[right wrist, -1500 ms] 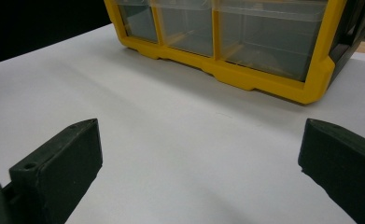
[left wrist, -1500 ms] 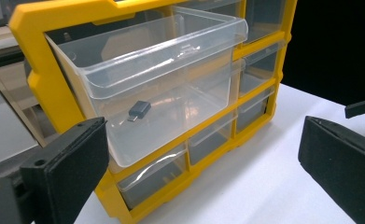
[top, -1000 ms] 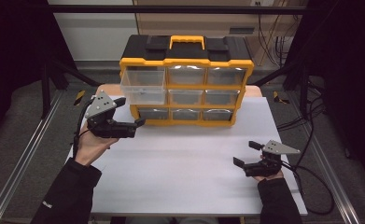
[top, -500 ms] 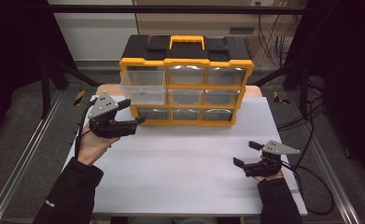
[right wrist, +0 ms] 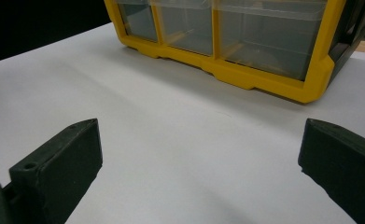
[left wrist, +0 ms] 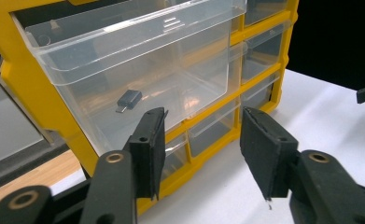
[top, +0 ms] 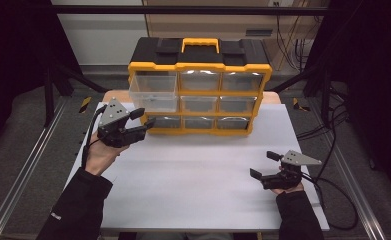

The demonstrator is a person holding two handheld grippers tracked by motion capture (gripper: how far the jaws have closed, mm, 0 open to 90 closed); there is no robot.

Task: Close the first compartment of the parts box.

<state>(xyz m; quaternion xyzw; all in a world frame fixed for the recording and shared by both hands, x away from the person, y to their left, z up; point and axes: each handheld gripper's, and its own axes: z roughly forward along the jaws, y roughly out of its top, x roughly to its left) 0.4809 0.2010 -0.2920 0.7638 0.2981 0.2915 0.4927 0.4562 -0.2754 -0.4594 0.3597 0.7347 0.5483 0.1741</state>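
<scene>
**Left tongs narrowing beside the pulled-out drawer**

I have the left tongs just in front of the open top-left drawer of the yellow organizer, which stands at the far side of the counter. Their jaws have just been closing and now stand partly apart, with nothing between them. The drawer is clear plastic and sticks out of its slot; a small dark adapter lies on its floor, near the front wall.

As I judge it, the work is at this drawer: either lifting the adapter out or pushing the drawer home. For the adapter, I would raise the tongs over the front rim, tip them down and straddle the part along its narrow sides before squeezing; the clear wall makes depth hard to read, so go slowly. For a push, press the front face squarely in the middle so the drawer doesn't jam.

The right tongs rest wide apart and empty on the counter, well clear.
</scene>
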